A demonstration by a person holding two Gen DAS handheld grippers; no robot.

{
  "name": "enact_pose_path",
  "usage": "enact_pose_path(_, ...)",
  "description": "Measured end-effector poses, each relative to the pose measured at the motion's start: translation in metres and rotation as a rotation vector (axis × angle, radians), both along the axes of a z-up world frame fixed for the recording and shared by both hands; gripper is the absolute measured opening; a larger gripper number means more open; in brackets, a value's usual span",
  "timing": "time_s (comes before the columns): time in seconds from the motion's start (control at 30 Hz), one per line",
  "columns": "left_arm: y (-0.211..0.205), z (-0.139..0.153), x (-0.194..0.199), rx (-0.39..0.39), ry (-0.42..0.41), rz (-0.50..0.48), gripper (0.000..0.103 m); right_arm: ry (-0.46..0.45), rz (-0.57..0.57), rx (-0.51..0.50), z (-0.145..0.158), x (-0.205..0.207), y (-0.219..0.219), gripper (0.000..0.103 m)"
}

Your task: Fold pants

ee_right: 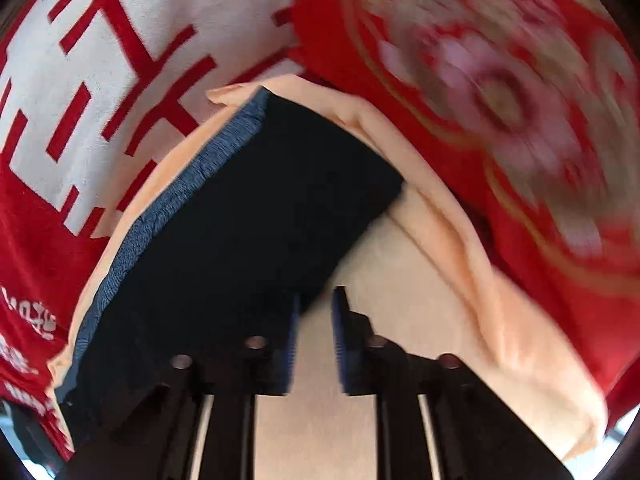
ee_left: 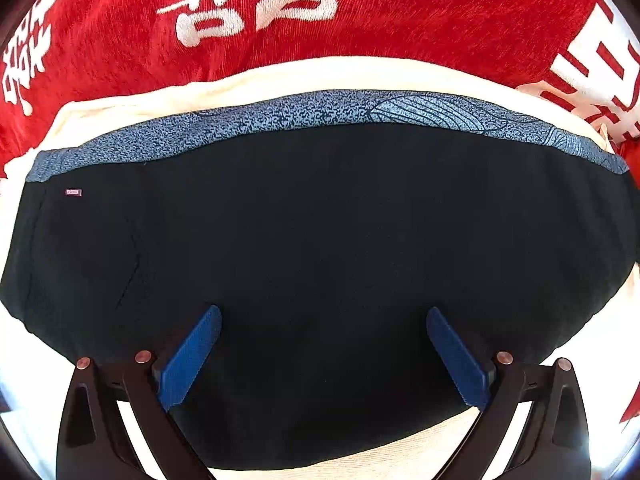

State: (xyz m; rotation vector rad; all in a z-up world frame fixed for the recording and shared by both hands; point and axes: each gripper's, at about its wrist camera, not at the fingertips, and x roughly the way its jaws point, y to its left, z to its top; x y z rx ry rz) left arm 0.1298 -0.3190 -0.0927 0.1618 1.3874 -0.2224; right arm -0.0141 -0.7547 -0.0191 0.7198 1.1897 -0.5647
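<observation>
Left gripper (ee_left: 324,344): black linkage arms with copper-coloured rivets, two ribbed blue pads (ee_left: 188,360) spread wide, released, nothing between them, poised over dark cloth. Right gripper (ee_right: 316,340): same build, pads drawn close with a narrow gap between them; whether any cloth is caught there cannot be told, as the frame is motion-blurred. Pants (ee_left: 312,264): black, matte, smooth-knit, lying folded into a broad flat block; in the left wrist view the long axis runs left to right across the frame, with the far edge formed by a waistband (ee_left: 340,110) of blue speckled fabric bearing a fine line-drawn leaf pattern. A small reddish label (ee_left: 74,192) sits near the left end, just below the band, and a faint curved seam runs below it. In the right wrist view the same block (ee_right: 240,240) runs diagonally, from lower left to upper right, with the blue band along its left side. Beneath: a cream cloth (ee_left: 280,80), soft and loosely wrinkled, its edges showing on all sides of the pants. Farthest: a red plush blanket (ee_left: 440,16) with large white characters; in the right wrist view a blurred pink floral motif (ee_right: 500,100) at right.
</observation>
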Motion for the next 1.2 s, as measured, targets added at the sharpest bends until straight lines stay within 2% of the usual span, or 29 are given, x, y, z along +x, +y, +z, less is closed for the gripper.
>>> enact_pose_path(0.1,-0.003,0.001,-0.002,0.023,-0.005,0.002,0.103,0.008,0.191,-0.143,0.015,0.024,0.017,0.015)
enact_pose_path(0.13,-0.004,0.002,-0.004,0.036,-0.008,0.010,0.103,0.026,0.242,-0.185,0.016,0.028,0.023,0.018)
enact_pose_path(0.2,-0.009,0.005,-0.006,0.058,-0.009,0.027,0.103,0.079,0.334,-0.256,0.015,0.032,0.037,0.018)
enact_pose_path(0.23,-0.011,0.006,-0.007,0.070,-0.010,0.034,0.103,0.096,0.346,-0.265,0.014,0.030,0.041,0.024)
enact_pose_path(0.37,-0.019,0.006,-0.004,0.109,-0.027,0.032,0.103,0.081,0.310,-0.184,0.017,0.006,0.043,0.036)
enact_pose_path(0.47,-0.026,0.010,-0.005,0.132,-0.031,0.023,0.103,0.069,0.262,-0.097,0.013,-0.018,0.045,0.038)
enact_pose_path(0.53,-0.030,0.012,-0.006,0.152,-0.027,0.025,0.103,0.056,0.211,-0.019,0.007,-0.052,0.041,0.038)
enact_pose_path(0.63,-0.041,0.016,-0.003,0.205,-0.026,0.018,0.103,0.046,0.155,0.026,0.000,-0.062,0.035,0.038)
enact_pose_path(0.67,-0.048,0.026,-0.003,0.227,-0.031,0.010,0.103,0.038,0.135,0.035,0.001,-0.064,0.031,0.038)
enact_pose_path(0.73,-0.061,0.036,-0.009,0.241,-0.048,-0.011,0.103,0.007,0.119,0.039,0.005,-0.063,0.025,0.038)
enact_pose_path(0.87,-0.088,0.057,-0.020,0.189,-0.080,-0.038,0.103,-0.097,0.172,-0.013,0.022,-0.032,0.012,0.038)
enact_pose_path(0.97,-0.112,0.058,-0.018,0.172,-0.083,-0.073,0.103,-0.135,0.199,-0.011,0.022,-0.007,0.001,0.038)
enact_pose_path(1.03,-0.131,0.056,-0.019,0.177,-0.084,-0.088,0.103,-0.103,0.213,-0.002,0.004,0.012,-0.011,0.038)
enact_pose_path(1.07,-0.137,0.054,-0.019,0.182,-0.082,-0.089,0.103,-0.044,0.204,-0.019,-0.007,0.016,-0.018,0.029)
enact_pose_path(1.1,-0.145,0.054,-0.019,0.181,-0.079,-0.086,0.103,-0.027,0.192,-0.011,-0.011,0.025,-0.024,0.026)
enact_pose_path(1.2,-0.170,0.059,-0.026,0.157,-0.083,-0.089,0.103,-0.086,0.144,0.028,0.000,0.009,-0.027,0.030)
